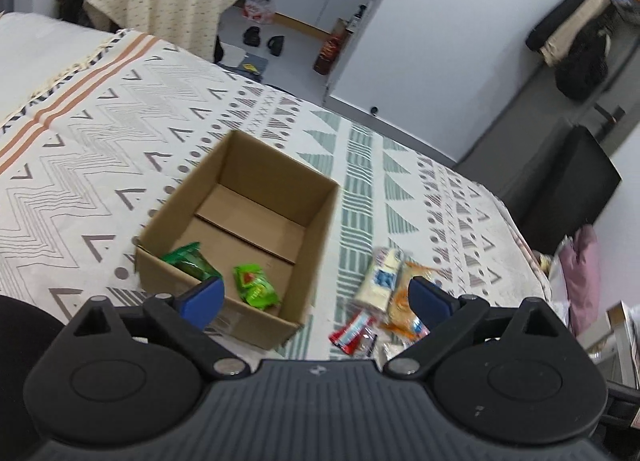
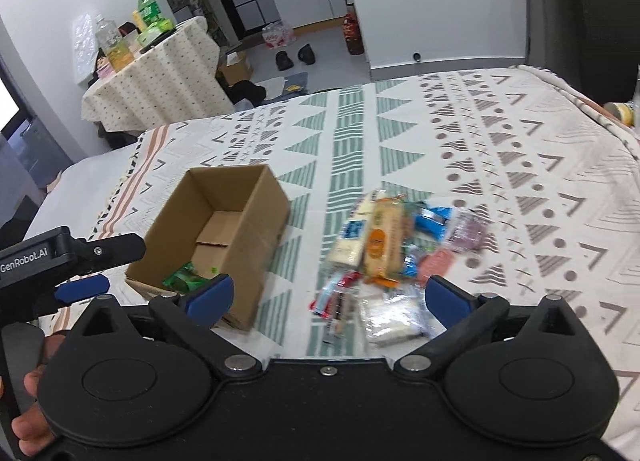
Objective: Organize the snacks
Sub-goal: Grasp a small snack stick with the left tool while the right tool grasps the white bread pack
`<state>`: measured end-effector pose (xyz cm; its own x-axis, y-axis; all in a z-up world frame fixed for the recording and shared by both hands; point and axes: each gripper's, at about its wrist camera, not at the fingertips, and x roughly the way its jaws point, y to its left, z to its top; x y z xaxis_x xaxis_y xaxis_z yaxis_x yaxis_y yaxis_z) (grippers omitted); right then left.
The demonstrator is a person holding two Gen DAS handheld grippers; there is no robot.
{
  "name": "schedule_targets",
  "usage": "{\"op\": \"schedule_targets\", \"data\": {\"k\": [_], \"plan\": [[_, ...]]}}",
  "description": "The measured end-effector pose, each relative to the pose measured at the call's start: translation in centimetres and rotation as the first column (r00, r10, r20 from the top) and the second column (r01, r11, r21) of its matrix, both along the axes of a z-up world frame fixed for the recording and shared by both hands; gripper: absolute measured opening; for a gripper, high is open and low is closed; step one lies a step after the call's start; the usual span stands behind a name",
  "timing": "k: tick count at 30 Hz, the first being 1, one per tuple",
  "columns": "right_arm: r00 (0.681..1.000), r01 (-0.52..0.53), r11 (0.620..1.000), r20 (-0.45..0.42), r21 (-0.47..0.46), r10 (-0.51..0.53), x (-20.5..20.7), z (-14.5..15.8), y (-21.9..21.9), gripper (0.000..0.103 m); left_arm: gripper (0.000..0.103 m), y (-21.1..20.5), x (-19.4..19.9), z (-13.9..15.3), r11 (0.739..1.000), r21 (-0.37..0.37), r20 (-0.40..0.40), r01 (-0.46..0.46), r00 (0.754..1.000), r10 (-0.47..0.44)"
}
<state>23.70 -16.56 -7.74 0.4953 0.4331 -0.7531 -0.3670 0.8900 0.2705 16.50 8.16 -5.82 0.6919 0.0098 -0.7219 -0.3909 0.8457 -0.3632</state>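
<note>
Cardboard box: an open brown box (image 1: 240,237) stands on the patterned bedspread (image 1: 100,149), toward the bed's left side, with two green packets (image 1: 256,287) lying at its near end; the rest of its floor is bare.
Snack pile: loose wrapped snacks (image 2: 384,245) lie in a heap on the bed just to the right of the box, apart from it, nearer the bed's middle than its far edge.
Left claw: the left claw (image 1: 316,297) hangs above the box's near right corner with its blue pads spread wide and nothing between them.
Right claw: the right claw (image 2: 330,299) hovers over the near side of the heap, also spread wide and empty.
Step in hand: I judge the sorting is barely begun, with two packets boxed and most of the heap waiting; both claws look poised between a drop and the next pick.
Next move: probably the right claw should come down on one packet at the heap's near edge, such as the clear white packet (image 2: 394,319), and close on that alone; the packets overlap, so a second could be dragged along.
Right wrist view only: it shows the whole spread of the heap, including a blue packet (image 2: 434,219) at its far side, and the left tool's arm at the frame's left edge.
Left wrist view only: it looks down into the box, showing both green packets clearly and the seam in the floor flaps; only the heap's left part appears.
</note>
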Motion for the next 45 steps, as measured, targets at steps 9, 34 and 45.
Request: {"op": "schedule_targets", "data": {"k": [9,34,45], "plan": [[0.999,0.046,0.998,0.007,0.048,-0.046,-0.2,-1.1,-4.1,0.103,0.098,-3.9,0.8,-0.5,0.996,0.03,-0.024,0.081,0.996,-0.081],[0.996,0.018,0.99,-0.093,0.138,-0.005,2.4,-9.2,-6.8,0.09,0.095,-9.0,5.5,-7.9,0.978,0.067,-0.157,0.197,0.97,-0.185],[0.983,-0.029,0.995,-0.178,0.101,0.047,4.1,-12.0,-5.5,0.075,0.061,-9.4,8.3,-11.9,0.971,-0.021,-0.2,0.237,0.951,-0.237]]}}
